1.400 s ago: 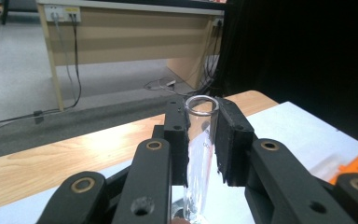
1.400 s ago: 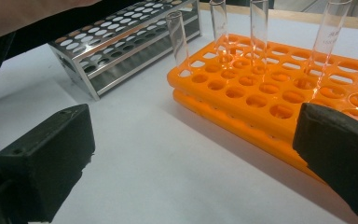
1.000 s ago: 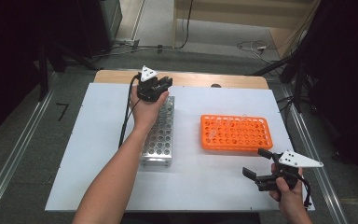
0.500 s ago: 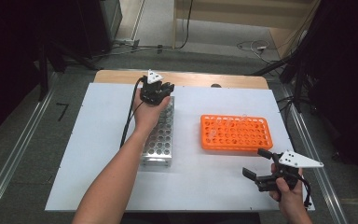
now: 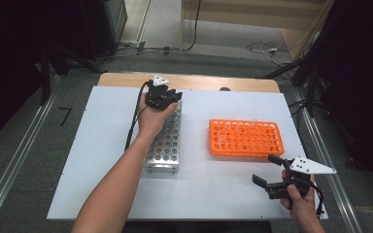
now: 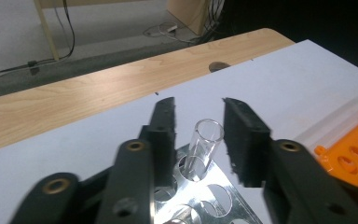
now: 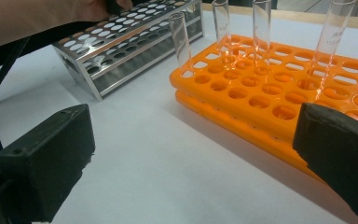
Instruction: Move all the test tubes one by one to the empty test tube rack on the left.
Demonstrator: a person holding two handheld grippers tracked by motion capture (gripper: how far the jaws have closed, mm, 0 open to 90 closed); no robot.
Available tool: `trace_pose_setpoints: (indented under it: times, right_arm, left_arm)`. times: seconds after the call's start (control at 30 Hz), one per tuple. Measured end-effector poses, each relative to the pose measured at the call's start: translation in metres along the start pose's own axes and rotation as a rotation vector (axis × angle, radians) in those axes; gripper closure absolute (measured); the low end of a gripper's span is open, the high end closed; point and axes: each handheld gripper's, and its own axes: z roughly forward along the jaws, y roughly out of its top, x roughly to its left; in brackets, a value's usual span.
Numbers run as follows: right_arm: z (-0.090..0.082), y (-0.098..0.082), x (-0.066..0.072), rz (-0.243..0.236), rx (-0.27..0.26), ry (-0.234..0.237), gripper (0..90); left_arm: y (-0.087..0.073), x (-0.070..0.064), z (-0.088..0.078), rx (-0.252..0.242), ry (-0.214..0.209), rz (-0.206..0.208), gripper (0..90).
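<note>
The white table [image 5: 102,160] is evenly bright; the room around it is dark. Close black jaws look blurred in both gripper views.

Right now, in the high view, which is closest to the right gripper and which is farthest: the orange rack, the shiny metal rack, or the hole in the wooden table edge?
From the right gripper:
1. orange rack, just beyond it.
2. metal rack, across to the left.
3. hole, at the far wooden edge.

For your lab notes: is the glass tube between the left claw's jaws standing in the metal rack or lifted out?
In: the tube stands slightly tilted in a hole of the metal rack, jaws apart from it.
</note>
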Motion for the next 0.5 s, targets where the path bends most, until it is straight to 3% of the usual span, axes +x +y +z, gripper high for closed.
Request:
trace_pose_setpoints:
  times: [0.13,0.23,0.5]
  right_arm:
    - [0.001,0.000,-0.001,0.003,-0.001,-0.002,0.0]
    - [0.002,0.000,-0.002,0.007,-0.002,-0.002,0.0]
    - [0.007,0.003,-0.004,0.002,0.007,-0.012,0.0]
  left_arm:
    - [0.001,-0.002,-0.007,-0.017,-0.033,-0.022,43.9]
    - [0.001,-0.005,-0.015,-0.025,-0.047,-0.013,28.7]
    - [-0.005,-0.012,-0.048,-0.071,-0.115,-0.028,7.7]
